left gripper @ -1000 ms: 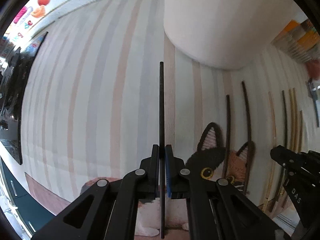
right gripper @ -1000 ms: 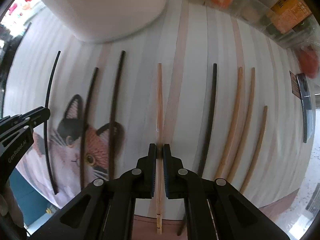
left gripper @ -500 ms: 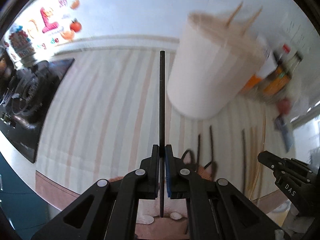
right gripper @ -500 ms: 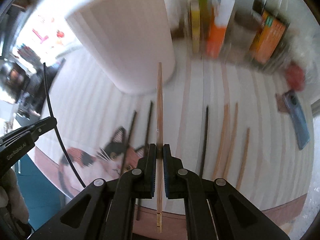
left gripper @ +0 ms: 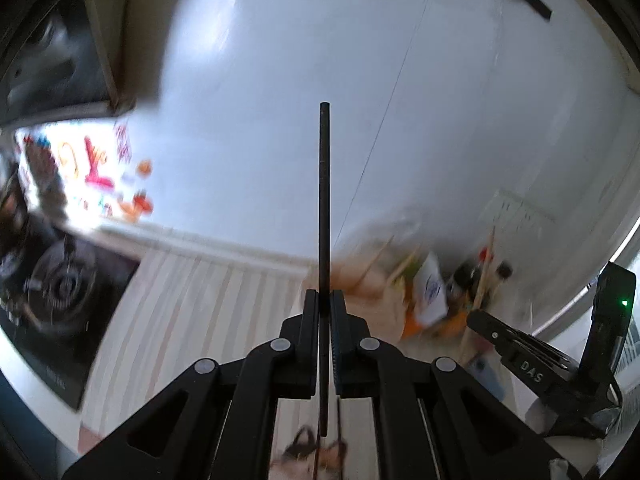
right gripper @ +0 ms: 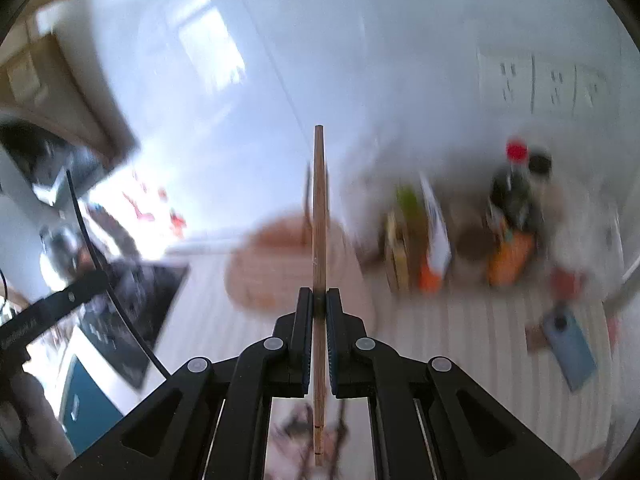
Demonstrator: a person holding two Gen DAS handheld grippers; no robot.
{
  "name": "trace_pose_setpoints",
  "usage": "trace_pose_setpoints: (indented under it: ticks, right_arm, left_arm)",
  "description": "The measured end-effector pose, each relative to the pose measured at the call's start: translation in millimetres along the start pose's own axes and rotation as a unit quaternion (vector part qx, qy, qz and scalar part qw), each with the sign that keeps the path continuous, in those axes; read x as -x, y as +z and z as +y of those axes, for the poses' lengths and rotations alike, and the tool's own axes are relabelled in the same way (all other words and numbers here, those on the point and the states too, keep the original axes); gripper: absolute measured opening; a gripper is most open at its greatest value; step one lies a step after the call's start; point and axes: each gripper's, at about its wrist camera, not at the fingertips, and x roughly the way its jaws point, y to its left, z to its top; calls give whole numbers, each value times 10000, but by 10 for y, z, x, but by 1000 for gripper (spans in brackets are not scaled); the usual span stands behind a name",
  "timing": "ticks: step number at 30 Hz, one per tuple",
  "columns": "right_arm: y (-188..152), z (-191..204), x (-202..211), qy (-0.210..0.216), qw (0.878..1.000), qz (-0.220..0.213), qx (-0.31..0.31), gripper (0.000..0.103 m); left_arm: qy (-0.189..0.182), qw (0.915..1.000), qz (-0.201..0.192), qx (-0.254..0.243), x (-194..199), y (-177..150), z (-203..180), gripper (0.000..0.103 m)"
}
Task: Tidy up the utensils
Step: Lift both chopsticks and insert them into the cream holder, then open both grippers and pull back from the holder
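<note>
My left gripper (left gripper: 324, 300) is shut on a black chopstick (left gripper: 324, 200) that points up toward the white wall. My right gripper (right gripper: 319, 300) is shut on a light wooden chopstick (right gripper: 319, 208), also tilted upward. The white cylindrical holder (right gripper: 280, 268) with chopsticks in it stands blurred on the striped mat (right gripper: 460, 320), just beyond the wooden chopstick's middle. In the left wrist view the holder (left gripper: 372, 280) is right of the black chopstick, and the right gripper (left gripper: 520, 360) shows at lower right. In the right wrist view the left gripper (right gripper: 56, 304) with its black chopstick (right gripper: 104, 272) shows at left.
Condiment bottles and packets (right gripper: 480, 240) stand along the wall at the back right. A blue phone (right gripper: 568, 340) lies on the mat at right. A black stovetop (left gripper: 60, 292) lies at left. A cat-print mat (left gripper: 312, 452) with chopsticks is low between the fingers.
Both grippers have lifted and tilted upward with their chopsticks, from lying low over the mat to high above it. The view now shows wall and the holder's top.
</note>
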Motion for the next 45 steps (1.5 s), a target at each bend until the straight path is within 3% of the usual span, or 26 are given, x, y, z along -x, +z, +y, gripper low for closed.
trace_pose_setpoints:
  ticks: [8, 14, 20, 31, 35, 38, 39, 40, 41, 42, 45]
  right_arm:
    - [820, 173, -188, -105, 9965, -834, -26, 6]
    - [1057, 179, -499, -336, 9920, -1217, 12, 6]
    - [1067, 222, -749, -481, 9888, -1410, 62, 6]
    - [915, 176, -996, -536, 9903, -1283, 52, 7]
    - [902, 192, -1004, -479, 9926, -1097, 196, 7]
    - [896, 193, -968, -361, 9960, -780, 225, 9]
    - [882, 184, -920, -334, 9965, -735, 236, 18]
    - [869, 164, -870, -350, 9966, -709, 230, 36]
    - [857, 128, -813, -391, 9965, -708, 187, 42]
    - [841, 82, -749, -409, 9966, -708, 121, 47]
    - [782, -50, -488, -505, 9963, -688, -71, 53]
  left_arm:
    - [-55, 9995, -264, -158, -444, 694, -196, 3]
    - [-70, 9996, -169, -203, -897, 909, -207, 3]
    - [-144, 9994, 27, -305, -1294, 904, -217, 3]
    - [-197, 9979, 534, -293, -1613, 727, -108, 3]
    - [-328, 9947, 909, -344, -1567, 705, -121, 4]
    - [-266, 9950, 877, -403, -1345, 701, -88, 10]
    - [-210, 9952, 851, -436, -1296, 710, -104, 20]
    - [-121, 9956, 797, -468, -1210, 710, -91, 45]
    - [-20, 9964, 697, -487, -1109, 705, -67, 62]
    - [52, 9970, 610, -475, -1038, 693, -19, 85]
    - [194, 9982, 398, -396, -827, 584, 97, 93]
